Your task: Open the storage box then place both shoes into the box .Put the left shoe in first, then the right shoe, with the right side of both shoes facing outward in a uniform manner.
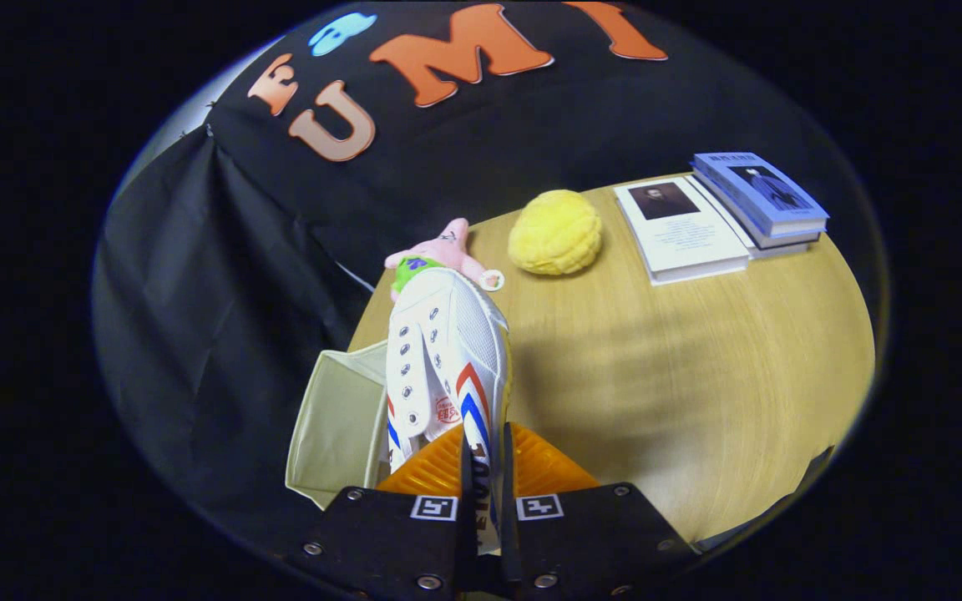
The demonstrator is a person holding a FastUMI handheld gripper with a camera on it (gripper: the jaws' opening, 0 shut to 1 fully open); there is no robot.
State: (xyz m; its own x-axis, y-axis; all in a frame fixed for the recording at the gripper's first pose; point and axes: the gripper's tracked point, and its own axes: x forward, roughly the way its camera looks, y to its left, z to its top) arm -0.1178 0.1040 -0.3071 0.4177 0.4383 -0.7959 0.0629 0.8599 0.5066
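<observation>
Gripper nearest: its two orange fingers are drawn close together, clamped on the heel end of a white shoe, one pad on each side. The heel itself is hidden between the pads and the black finger mounts (only a narrow strip of printed fabric shows in the slot).

The shoe runs away from the jaws, toe pointing ahead, lifted above the counter. Eyelets and tongue face up and slightly left; red and blue chevron stripes show on the side near the pads. No laces made out.

Just left of the shoe, lower down: the storage box, beige fabric, open at the top. Its right wall is hidden behind the shoe, its near edge cut off by the left finger mount. Inside hard to make out.

Beyond the toe: a pink plush toy, lower half hidden by the shoe. Right of it, a yellow plush bun.

Farthest right: a white book lying flat, beside a stack of blue books.
</observation>
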